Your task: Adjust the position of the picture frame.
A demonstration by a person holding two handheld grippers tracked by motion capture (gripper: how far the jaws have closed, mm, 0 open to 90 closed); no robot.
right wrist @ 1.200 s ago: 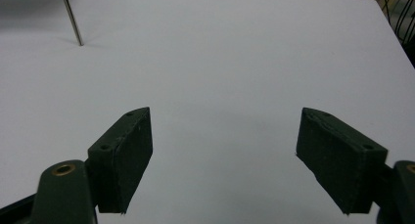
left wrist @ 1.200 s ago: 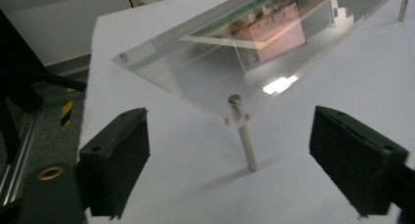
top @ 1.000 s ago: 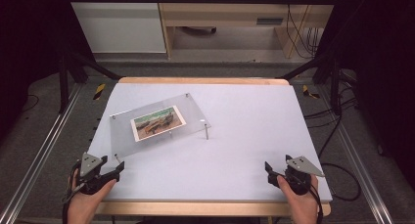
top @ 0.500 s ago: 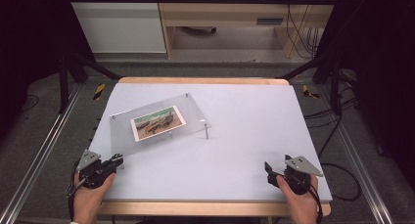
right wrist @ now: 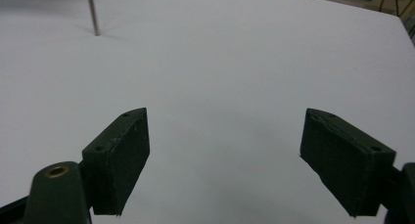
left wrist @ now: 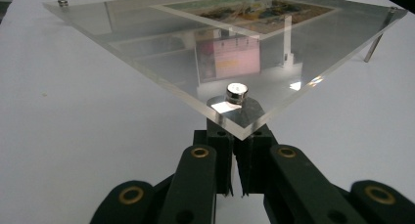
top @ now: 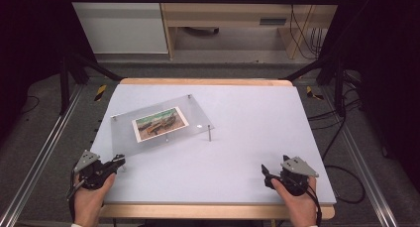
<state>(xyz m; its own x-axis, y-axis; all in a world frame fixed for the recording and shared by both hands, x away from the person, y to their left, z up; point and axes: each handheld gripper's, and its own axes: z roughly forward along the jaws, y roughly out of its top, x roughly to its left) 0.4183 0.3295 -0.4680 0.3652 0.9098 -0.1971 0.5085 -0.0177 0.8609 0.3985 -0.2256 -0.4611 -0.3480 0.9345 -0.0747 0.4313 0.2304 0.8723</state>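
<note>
Clear square acrylic panel (top: 161,125) raised off the white table on thin metal standoff legs (top: 209,133), lying flat and turned at an angle, on the table's left half. Round silver screw caps (left wrist: 236,92) sit at its corners. A rectangular landscape-style picture card (top: 160,123) in greens and browns lies at the middle of the panel. Near corner points toward the table's front-left.

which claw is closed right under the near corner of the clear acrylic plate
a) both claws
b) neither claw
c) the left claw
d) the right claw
c: in the left gripper view the left claw has its jaws together just below the plate's near corner with the metal stud, while the right claw stands wide open over bare table.
</note>
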